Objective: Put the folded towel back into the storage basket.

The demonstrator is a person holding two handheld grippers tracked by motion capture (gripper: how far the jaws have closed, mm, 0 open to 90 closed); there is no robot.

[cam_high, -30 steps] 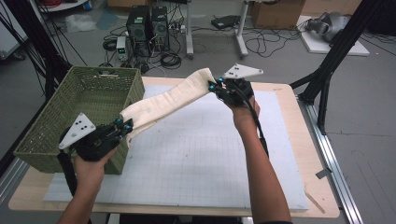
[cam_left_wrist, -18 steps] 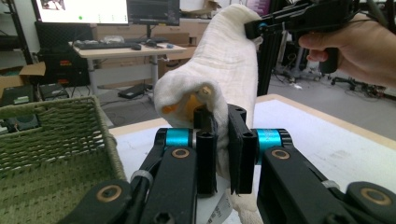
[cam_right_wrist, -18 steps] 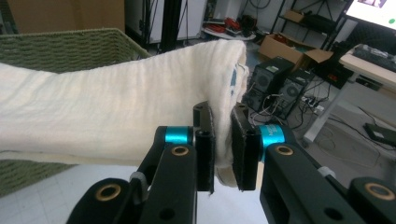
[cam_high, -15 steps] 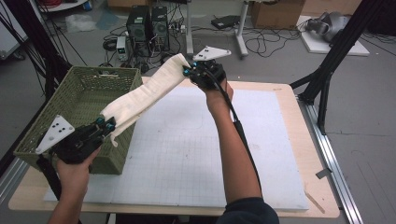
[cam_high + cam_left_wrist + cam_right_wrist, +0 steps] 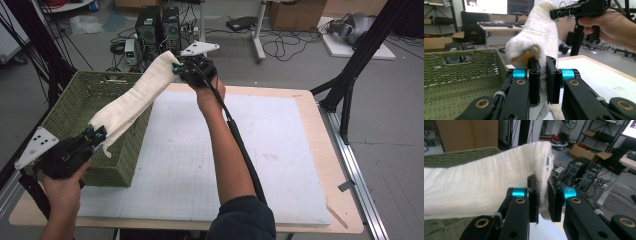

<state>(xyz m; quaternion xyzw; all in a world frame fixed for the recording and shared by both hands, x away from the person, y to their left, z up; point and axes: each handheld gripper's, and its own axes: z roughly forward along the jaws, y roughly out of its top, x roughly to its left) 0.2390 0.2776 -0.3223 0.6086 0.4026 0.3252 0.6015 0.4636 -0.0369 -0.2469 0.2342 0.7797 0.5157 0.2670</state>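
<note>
A folded cream towel (image 5: 134, 99) hangs stretched in the air between my two grippers, above the near right corner of the green woven basket (image 5: 75, 112). My left gripper (image 5: 95, 134) is shut on the towel's near end, low at the left. My right gripper (image 5: 176, 68) is shut on the far end, held high past the table's back edge. In the left gripper view the towel (image 5: 536, 45) bunches above the jaws of my left gripper (image 5: 543, 86), with the other gripper (image 5: 584, 8) clamped on its top. In the right gripper view the towel (image 5: 481, 187) runs leftward from my right gripper (image 5: 543, 200) over the basket (image 5: 459, 156).
The white gridded mat (image 5: 240, 150) covers the wooden table (image 5: 340, 220). The basket stands at the table's left edge. Computer towers (image 5: 157, 25), cables and table legs lie on the floor behind. A black frame post (image 5: 350, 75) stands at the right.
Both hands carried the towel left and away. The right gripper rose and moved past the table's back edge; the left gripper shifted left beside the basket. The towel now hangs over the basket corner.
</note>
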